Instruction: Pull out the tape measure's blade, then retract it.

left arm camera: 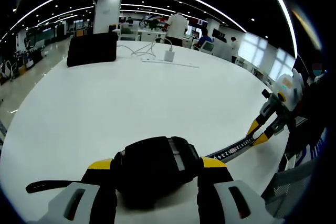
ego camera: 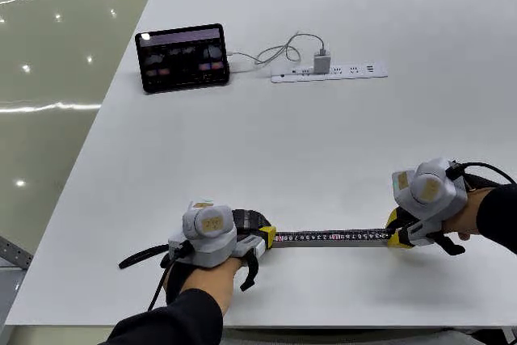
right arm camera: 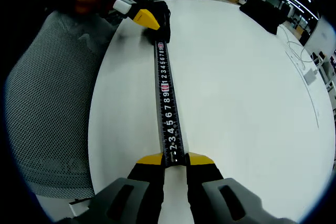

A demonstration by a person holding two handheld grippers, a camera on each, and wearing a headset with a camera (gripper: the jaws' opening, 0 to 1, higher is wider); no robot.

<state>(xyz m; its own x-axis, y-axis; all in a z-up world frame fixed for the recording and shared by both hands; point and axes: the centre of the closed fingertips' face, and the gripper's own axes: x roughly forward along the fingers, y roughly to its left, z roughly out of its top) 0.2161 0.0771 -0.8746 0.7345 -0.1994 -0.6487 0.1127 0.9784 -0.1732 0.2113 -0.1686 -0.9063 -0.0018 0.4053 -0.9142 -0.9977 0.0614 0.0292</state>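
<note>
Since the numbered metal blade (right arm camera: 166,87) already lies drawn out flat on the white table (ego camera: 323,135), I read the pull-out as done or nearly done, with retract left. My left gripper (left arm camera: 156,165) is clamped at a fairly wide span around the black, yellow-trimmed tape measure case (ego camera: 250,225), which rests near the table's front edge. My right gripper (right arm camera: 174,159) has its jaws nearly together, pinching the blade's free end. The blade runs straight between the two grippers, long axis roughly parallel to the near edge. In the right gripper view the case is dead ahead along the blade, well apart. Key relation: the return path is that axis, right gripper travelling toward the left one while the left anchors the case. Risks, as I judge them: letting the tip go outright could make the blade snap back, and drifting off axis could kink it. Can't tell if a lock is engaged.
</note>
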